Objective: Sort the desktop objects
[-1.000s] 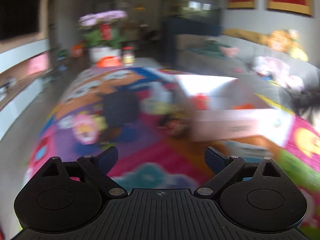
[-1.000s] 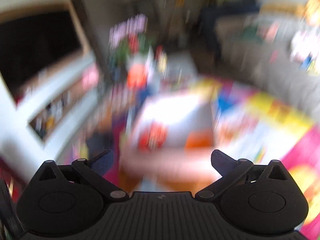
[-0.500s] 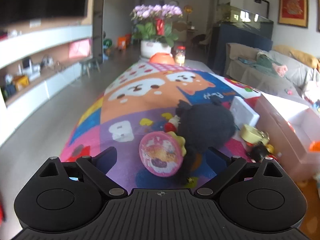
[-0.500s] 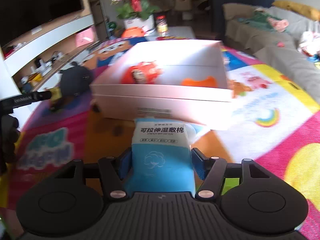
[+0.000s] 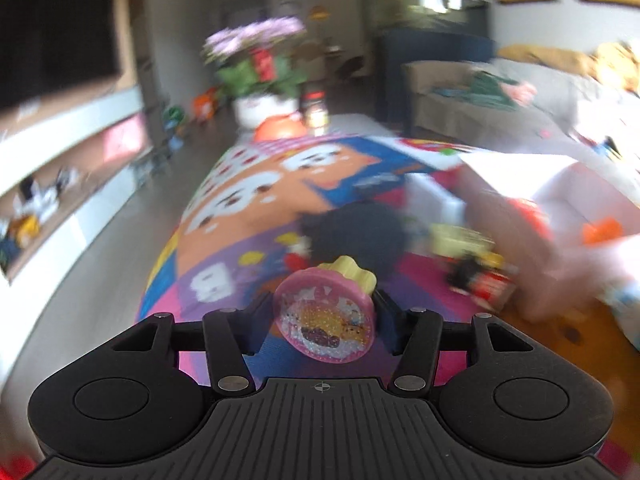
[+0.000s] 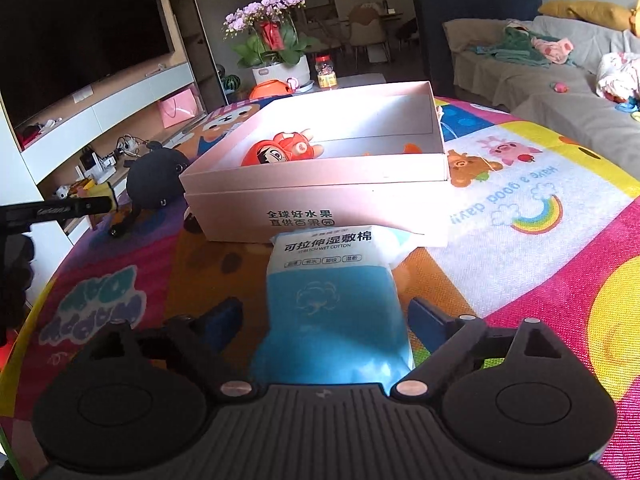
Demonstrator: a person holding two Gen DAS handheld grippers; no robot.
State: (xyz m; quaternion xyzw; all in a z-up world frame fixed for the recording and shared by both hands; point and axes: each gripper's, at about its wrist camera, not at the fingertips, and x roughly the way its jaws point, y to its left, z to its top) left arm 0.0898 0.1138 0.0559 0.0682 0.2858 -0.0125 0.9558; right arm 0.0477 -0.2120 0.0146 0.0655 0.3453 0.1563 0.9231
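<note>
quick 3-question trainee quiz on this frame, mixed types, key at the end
1. True or false: the pink box is empty.
2. What lies between the right gripper's jaws? A) black plush B) blue cotton pack C) jar
3. Fill in: the left gripper is closing on a round ____ toy.

Key:
1. False: a red toy lies inside.
2. B: the blue cotton pack; the jaws are opening and stand clear of it.
3. Pink: the pink toy.

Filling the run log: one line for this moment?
left gripper: closing on pink toy | right gripper: opening, cotton pack between | box: ahead
</note>
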